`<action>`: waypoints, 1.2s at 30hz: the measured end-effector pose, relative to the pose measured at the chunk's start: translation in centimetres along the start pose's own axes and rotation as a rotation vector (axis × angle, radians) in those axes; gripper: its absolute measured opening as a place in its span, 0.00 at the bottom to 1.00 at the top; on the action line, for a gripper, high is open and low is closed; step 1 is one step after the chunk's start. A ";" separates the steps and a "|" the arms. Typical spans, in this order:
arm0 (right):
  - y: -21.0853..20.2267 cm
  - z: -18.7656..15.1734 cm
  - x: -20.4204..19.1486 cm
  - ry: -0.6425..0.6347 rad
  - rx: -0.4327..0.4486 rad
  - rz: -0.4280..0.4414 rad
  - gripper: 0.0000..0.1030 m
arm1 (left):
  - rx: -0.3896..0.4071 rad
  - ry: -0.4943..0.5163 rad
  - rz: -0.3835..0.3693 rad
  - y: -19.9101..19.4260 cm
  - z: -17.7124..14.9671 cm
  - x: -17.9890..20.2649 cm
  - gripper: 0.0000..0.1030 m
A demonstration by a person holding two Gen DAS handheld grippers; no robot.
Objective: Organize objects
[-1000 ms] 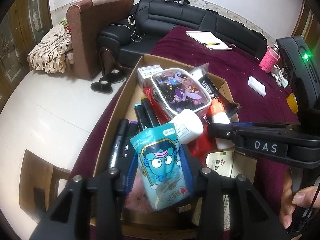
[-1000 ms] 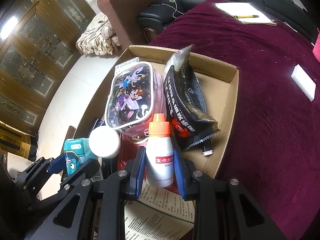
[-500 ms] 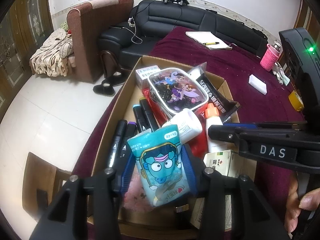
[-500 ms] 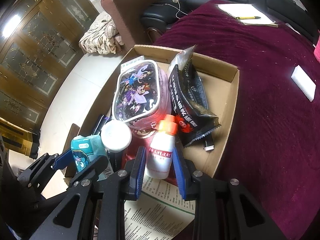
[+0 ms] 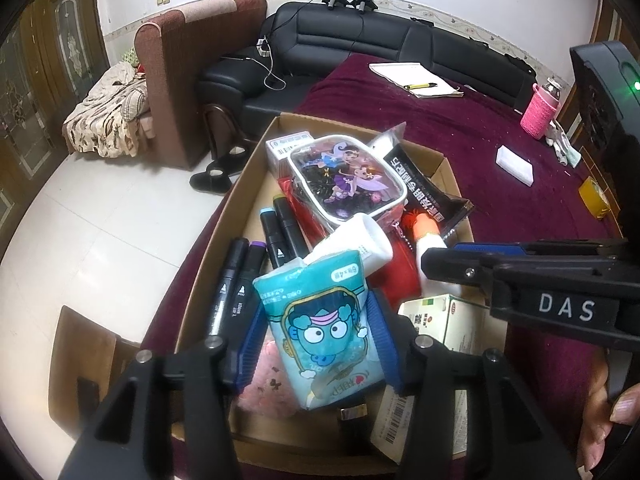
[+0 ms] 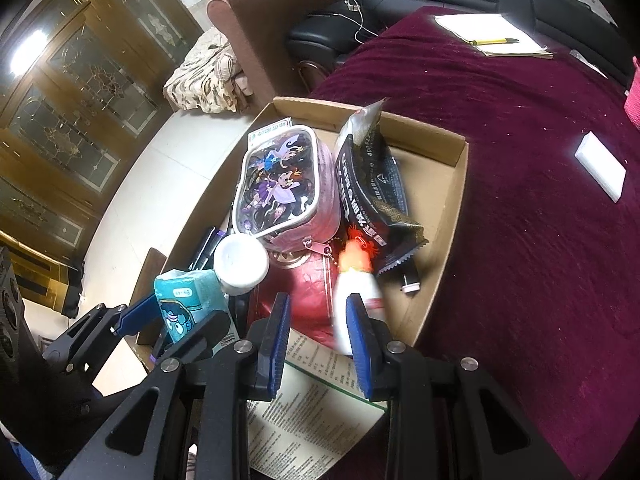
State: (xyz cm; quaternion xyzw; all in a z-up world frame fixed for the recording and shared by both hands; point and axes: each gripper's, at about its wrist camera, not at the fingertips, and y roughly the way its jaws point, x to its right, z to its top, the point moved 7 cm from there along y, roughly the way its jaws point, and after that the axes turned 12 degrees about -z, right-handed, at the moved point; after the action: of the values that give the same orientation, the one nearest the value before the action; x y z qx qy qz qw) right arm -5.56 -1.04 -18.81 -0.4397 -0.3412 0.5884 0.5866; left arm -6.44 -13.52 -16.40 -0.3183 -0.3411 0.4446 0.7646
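Note:
A cardboard box [image 5: 256, 184] on the maroon table is crowded with objects. My left gripper [image 5: 318, 340] stands over its near end, and a teal cartoon tissue pack [image 5: 324, 320] stands upright between the blue pads. The jaws are opening, but both pads still touch the pack's sides. My right gripper [image 6: 318, 320] shows a gap with only a red pouch [image 6: 308, 288] behind it. A white bottle with an orange cap [image 6: 356, 292] is blurred and leans right against the right pad, not clamped. A white jar [image 6: 240, 258] lies next to the tissue pack [image 6: 184, 304].
The box also holds a cartoon pouch [image 5: 344, 176], a black snack bag [image 5: 424, 188], markers [image 5: 240, 288], a medicine carton [image 5: 444, 316] and a leaflet [image 6: 316, 400]. On the cloth lie a white block [image 5: 514, 164], a notepad [image 5: 412, 80] and a pink bottle [image 5: 538, 112]. The floor drops away on the left.
The left jaws have spread wider around the tissue pack. The orange-capped bottle, upright between the right pads a second ago, has tipped right and out of the grip.

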 end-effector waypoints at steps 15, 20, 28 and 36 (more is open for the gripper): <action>-3.1 -0.1 7.3 0.124 0.055 -0.016 0.36 | 0.026 -0.023 0.040 -0.8 0.1 0.8 0.53; -3.5 -0.8 12.0 0.219 0.047 -0.032 0.39 | 0.058 -0.020 0.055 -1.6 1.0 1.7 0.53; -4.5 -4.3 18.8 0.359 0.032 -0.050 0.47 | 0.091 0.057 -0.032 -2.1 4.4 7.6 0.63; -6.9 -9.9 28.5 0.556 0.044 -0.108 0.57 | -0.073 0.210 -0.308 4.5 8.6 19.6 0.80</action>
State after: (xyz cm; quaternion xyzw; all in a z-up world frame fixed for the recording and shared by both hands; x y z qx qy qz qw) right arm 8.31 26.62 -19.60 -0.5525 -0.1775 0.4203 0.6975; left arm -8.15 7.48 -10.42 -0.3345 -0.3202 0.2738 0.8430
